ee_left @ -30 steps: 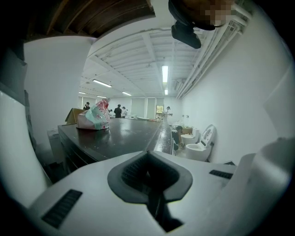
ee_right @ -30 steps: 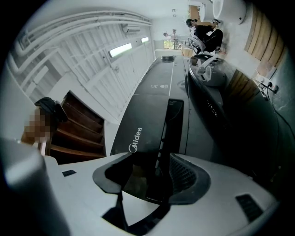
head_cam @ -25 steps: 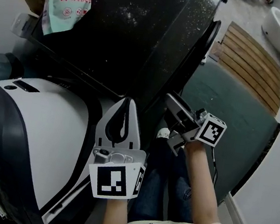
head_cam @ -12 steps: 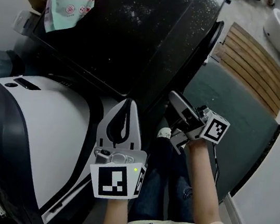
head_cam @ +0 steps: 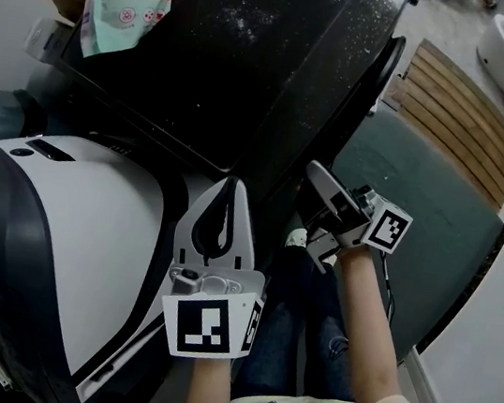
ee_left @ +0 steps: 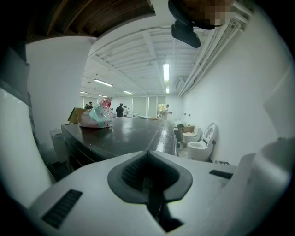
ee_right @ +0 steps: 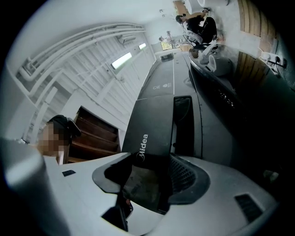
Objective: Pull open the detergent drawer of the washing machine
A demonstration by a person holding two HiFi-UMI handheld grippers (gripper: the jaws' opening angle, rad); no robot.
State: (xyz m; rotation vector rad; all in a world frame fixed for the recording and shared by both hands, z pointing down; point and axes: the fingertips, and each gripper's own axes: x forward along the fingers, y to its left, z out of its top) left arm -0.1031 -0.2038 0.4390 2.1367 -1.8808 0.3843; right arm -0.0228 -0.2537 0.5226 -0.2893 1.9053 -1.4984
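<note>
Our right gripper (ee_right: 146, 180) is clenched on the dark grey detergent drawer front (ee_right: 154, 117), at the top front edge of the black washing machine (head_cam: 255, 63). Our left gripper (head_cam: 227, 192) hangs closed, holding nothing. We judge the pull is starting; next it needs a straight draw outward.

Green mat (head_cam: 422, 204) right of washing machine (head_cam: 247, 53) lies clear; white appliance (head_cam: 77, 225) crowds left.

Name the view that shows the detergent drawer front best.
The right gripper view: the dark drawer front, marked Midea, sits clamped in that gripper's jaws. The head view shows only the right gripper at the washing machine; the left gripper view misses it.
</note>
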